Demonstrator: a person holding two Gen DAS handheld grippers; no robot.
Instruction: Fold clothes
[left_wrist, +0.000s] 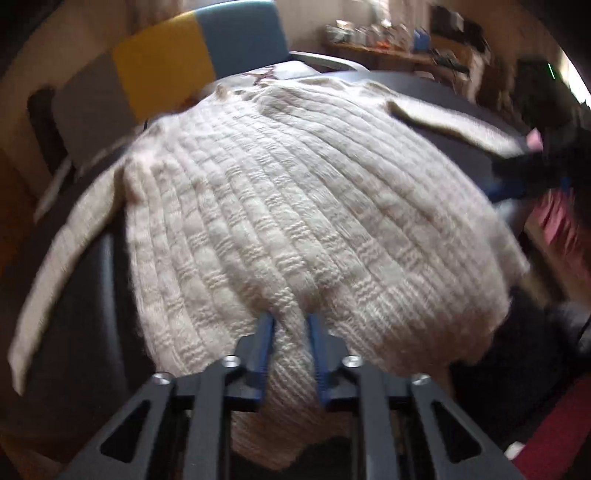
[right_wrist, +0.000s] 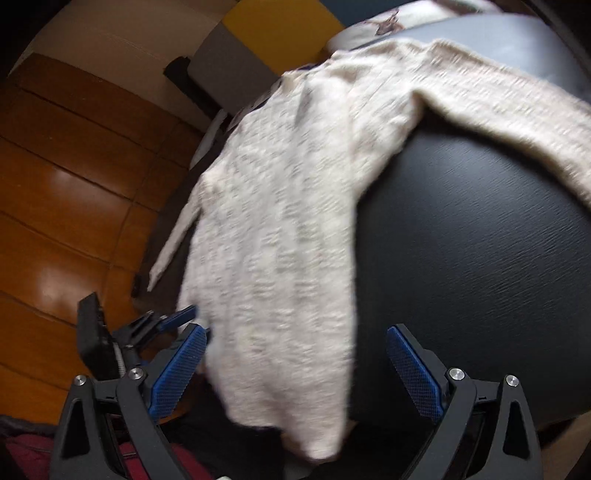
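Far left, the near sleeve (left_wrist: 62, 236) trails off the table edge (left_wrist: 88, 280) and hangs loose, so that side is not squared up yet. Beside it the cream knit sweater (left_wrist: 295, 206) lies spread over the dark table, collar toward the yellow and blue chair (left_wrist: 207, 55) at the far end, hem toward the camera. That layout makes sense for a fold: body flat, sleeves out to the sides.

Centre of the left wrist view, the left gripper (left_wrist: 290, 332) is clamped on the sweater's hem, a ridge of knit bunched between its 2 blue pads (left_wrist: 266, 343). Holding the hem, I judge, lets the person pull the body taut or lift it for a fold. No fold is visible, so the task looks early.

Further right, the other sleeve (left_wrist: 454, 125) lies angled across the tabletop, and past it the second tool shows only as a dark blur.

In the right wrist view, the right gripper (right_wrist: 295, 365) stands spread wide, gripping nothing, its 2 pads (right_wrist: 181, 369) either side of the hem corner without pressing it. It seems poised to take that corner. The risk: thick knit can slip from a shallow bite.
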